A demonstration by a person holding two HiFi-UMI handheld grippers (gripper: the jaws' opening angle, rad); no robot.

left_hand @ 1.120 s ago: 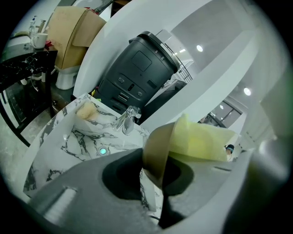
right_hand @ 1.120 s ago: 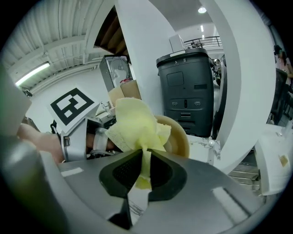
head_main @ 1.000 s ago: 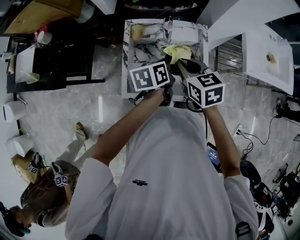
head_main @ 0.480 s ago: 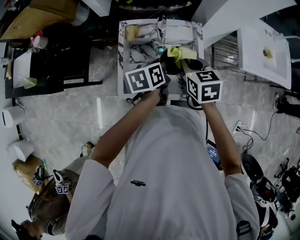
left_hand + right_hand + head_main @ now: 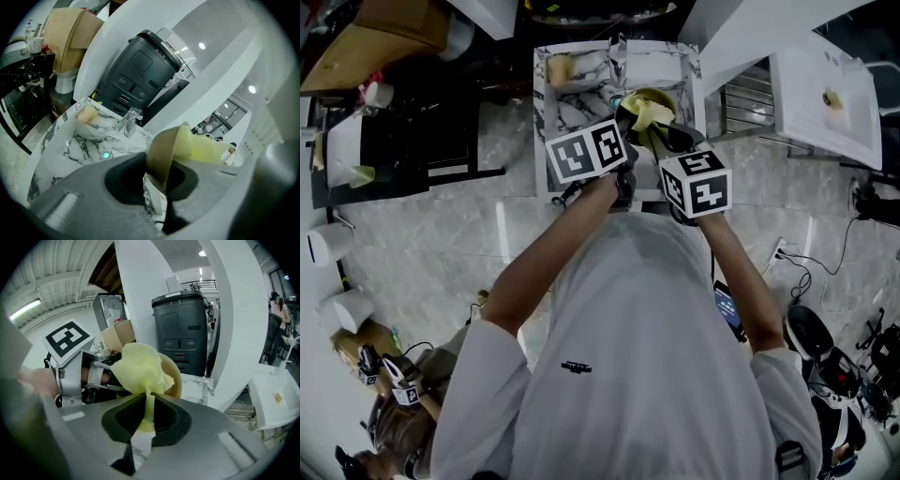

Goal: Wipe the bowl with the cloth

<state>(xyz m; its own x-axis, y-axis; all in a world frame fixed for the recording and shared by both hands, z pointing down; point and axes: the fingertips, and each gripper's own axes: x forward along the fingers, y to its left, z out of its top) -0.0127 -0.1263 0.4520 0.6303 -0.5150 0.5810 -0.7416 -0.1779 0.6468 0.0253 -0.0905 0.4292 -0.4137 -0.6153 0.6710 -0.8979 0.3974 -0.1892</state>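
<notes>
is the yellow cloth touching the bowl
Touching. The left gripper view shows the cloth stuffed into the bowl with no gap; the right gripper view shows it bunched against the bowl's inside.

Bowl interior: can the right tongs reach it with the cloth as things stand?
Probably yes. The left tongs hold the bowl by its rim, mouth turned toward the right tongs, and their cloth sits in it; nothing stands between.
</notes>
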